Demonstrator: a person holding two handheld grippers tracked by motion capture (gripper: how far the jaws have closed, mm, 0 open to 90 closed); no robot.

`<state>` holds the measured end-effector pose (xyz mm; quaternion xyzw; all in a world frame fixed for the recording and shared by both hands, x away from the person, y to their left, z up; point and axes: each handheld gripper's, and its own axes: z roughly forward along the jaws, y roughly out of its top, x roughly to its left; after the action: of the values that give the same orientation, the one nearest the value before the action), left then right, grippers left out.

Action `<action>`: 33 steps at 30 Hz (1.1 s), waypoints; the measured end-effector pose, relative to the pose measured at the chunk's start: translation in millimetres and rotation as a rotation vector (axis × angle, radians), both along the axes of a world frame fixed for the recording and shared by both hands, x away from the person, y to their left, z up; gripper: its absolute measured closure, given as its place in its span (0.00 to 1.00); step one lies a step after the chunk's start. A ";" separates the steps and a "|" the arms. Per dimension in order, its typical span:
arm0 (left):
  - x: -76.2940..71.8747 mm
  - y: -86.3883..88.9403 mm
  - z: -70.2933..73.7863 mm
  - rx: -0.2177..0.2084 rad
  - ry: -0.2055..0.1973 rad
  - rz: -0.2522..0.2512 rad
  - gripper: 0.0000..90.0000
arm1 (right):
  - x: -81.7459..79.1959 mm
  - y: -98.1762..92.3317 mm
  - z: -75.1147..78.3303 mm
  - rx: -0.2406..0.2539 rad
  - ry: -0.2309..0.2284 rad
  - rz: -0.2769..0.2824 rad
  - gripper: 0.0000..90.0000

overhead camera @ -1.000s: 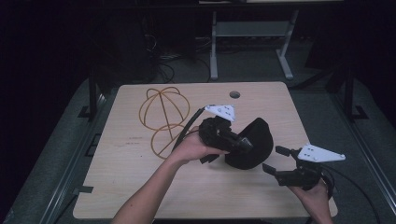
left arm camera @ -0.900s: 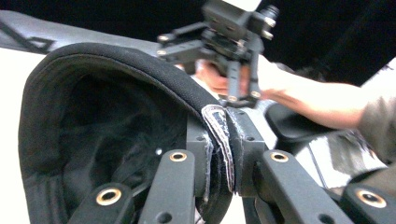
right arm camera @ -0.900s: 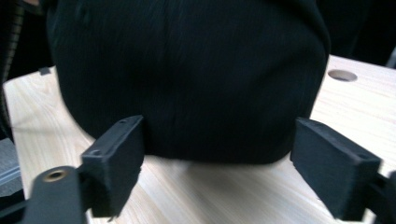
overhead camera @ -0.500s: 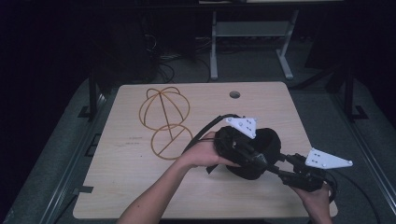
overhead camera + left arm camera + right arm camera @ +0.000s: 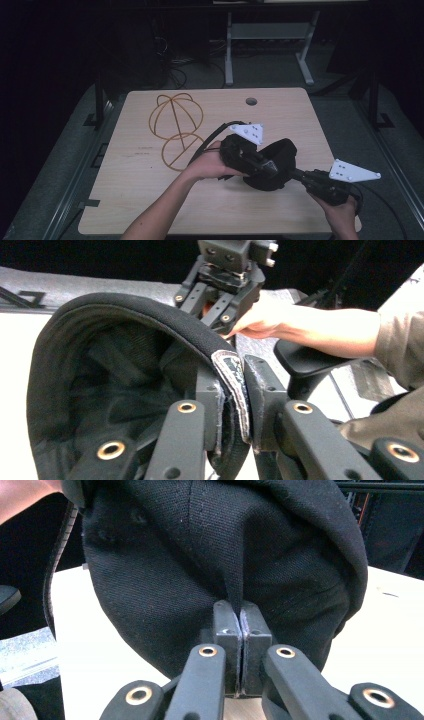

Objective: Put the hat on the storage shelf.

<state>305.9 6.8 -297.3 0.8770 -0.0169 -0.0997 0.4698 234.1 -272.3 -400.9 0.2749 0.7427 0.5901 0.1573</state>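
Black cap (image 5: pixel 275 162) between both claws, opening toward left claw (image 5: pixel 270 167).

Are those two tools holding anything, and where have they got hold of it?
Both hold a black cap: the left tool clamps its rim band, the right tool pinches a fold of its crown fabric.

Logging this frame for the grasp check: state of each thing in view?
Cap: black, off the table's surface, held from both sides, hollow toward the left gripper view.
Left gripper: shut on the cap's rim.
Right gripper: jaws have just been closing; shut on a pinch of the cap's cloth.
Wire frame: lying flat on the table, untouched.
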 end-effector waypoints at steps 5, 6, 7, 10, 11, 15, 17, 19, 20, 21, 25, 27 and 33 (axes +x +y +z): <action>0.6 13.9 -1.5 -0.007 -0.034 0.057 0.72 | 1.3 0.7 7.1 -0.016 0.005 -0.002 0.99; 0.6 13.9 -1.5 -0.007 -0.034 0.057 0.69 | 1.3 0.7 7.1 -0.016 0.005 -0.002 0.99; 1.3 17.5 -2.1 -0.007 -0.030 0.067 0.67 | 2.4 -0.6 9.0 -0.017 0.006 0.001 0.99; 1.1 23.3 -4.0 -0.001 -0.039 0.084 0.62 | 2.8 -1.4 10.4 -0.026 0.007 -0.002 0.99; 0.5 25.9 -4.9 0.007 -0.043 0.100 0.59 | 4.2 -3.9 11.8 -0.017 0.015 -0.006 0.99; -0.5 35.5 -5.0 0.011 -0.060 0.142 0.51 | 6.1 -8.9 16.0 -0.028 0.016 -0.014 0.99; -1.1 37.4 -4.8 0.013 -0.070 0.152 0.45 | 5.7 -11.8 19.4 -0.036 0.012 -0.017 0.99; -2.9 42.5 -5.9 0.026 -0.097 0.177 0.42 | 5.1 -15.8 23.0 -0.041 0.019 -0.021 0.99; -3.3 44.3 -6.9 0.029 -0.105 0.180 0.41 | 5.4 -17.2 23.9 -0.043 0.018 -0.024 0.99; -3.3 44.3 -6.9 0.029 -0.105 0.180 0.41 | 6.0 -19.3 25.1 -0.048 0.018 -0.027 0.99; -6.5 53.9 -11.4 0.038 -0.127 0.220 0.38 | 5.5 -26.7 29.7 -0.059 0.018 -0.035 0.99; -8.2 56.0 -12.3 0.037 -0.131 0.225 0.38 | 4.4 -30.2 31.7 -0.065 0.017 -0.037 0.99; -16.1 65.7 -18.9 0.059 -0.162 0.251 0.37 | 6.7 -38.0 39.5 -0.079 0.009 -0.048 0.99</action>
<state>289.8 72.5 -316.2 0.8909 0.0580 0.0306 0.4495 240.8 -310.3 -361.3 0.2891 0.7591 0.5552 0.1788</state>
